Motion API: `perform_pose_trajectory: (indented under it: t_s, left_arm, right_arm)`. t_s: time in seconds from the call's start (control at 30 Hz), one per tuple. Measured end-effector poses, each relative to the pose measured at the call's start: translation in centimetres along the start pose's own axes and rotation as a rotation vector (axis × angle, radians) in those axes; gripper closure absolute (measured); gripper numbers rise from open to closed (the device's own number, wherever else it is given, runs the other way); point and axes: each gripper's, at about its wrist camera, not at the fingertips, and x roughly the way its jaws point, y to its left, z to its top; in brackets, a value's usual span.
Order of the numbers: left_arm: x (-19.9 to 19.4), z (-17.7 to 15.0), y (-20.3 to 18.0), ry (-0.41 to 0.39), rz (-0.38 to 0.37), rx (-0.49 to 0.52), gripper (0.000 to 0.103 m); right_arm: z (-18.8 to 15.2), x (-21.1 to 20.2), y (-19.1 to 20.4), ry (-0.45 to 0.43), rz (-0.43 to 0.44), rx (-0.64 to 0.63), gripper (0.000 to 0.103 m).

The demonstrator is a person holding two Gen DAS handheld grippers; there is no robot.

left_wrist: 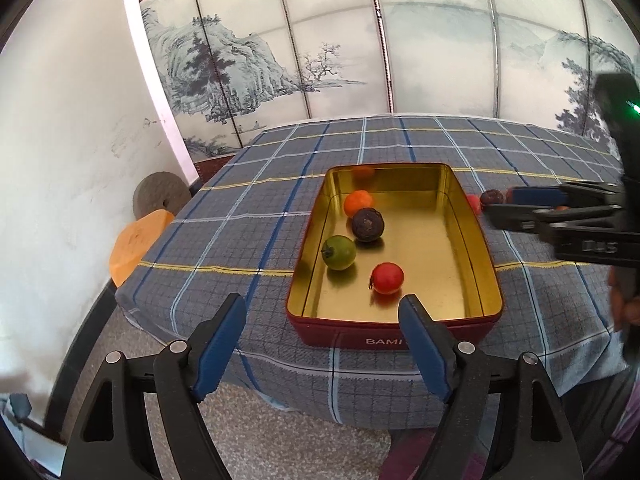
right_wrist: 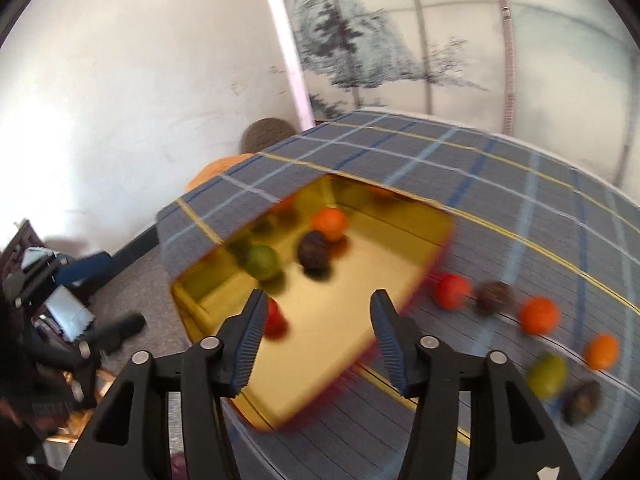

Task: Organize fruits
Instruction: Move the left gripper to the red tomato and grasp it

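Your left gripper point(left_wrist: 322, 316) and right gripper point(right_wrist: 318, 312) both have jaws released, grasping nothing. Ahead of both, the tin point(left_wrist: 490, 276) on the desk point(left_wrist: 248, 236) holds four fruits; six loose fruits point(right_wrist: 538, 315) lie right of your right jaws.

Both wrist views look down, close, sharing the tin point(left_wrist: 472, 240).
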Motion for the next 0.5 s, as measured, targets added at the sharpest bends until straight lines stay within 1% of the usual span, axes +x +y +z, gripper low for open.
perform_pose_trajectory:
  t_s: [0.1,0.23,0.37,0.5]
  left_arm:
    - [-0.2,0.1,-0.7,0.000,-0.001,0.016,0.024]
    - [-0.4,0.3,-1.6,-0.003,-0.007,0.042,0.024]
    - [-0.6,0.5,-2.8,-0.005,-0.009,0.076,0.023]
    - [-0.6,0.8,-4.2,-0.002,-0.018,0.119,0.023]
  right_arm:
    - [-1.7,-2.4,-2.7,-0.020,-0.072,0.037,0.045]
    - [-4.4,-5.3,-7.9,-0.024,-0.191,0.117,0.043]
    - [-7.2,-7.5,-13.3,0.005,-0.346,0.196,0.042]
    - [-9.4,-9.4,-18.6,0.036,-0.484,0.280,0.037]
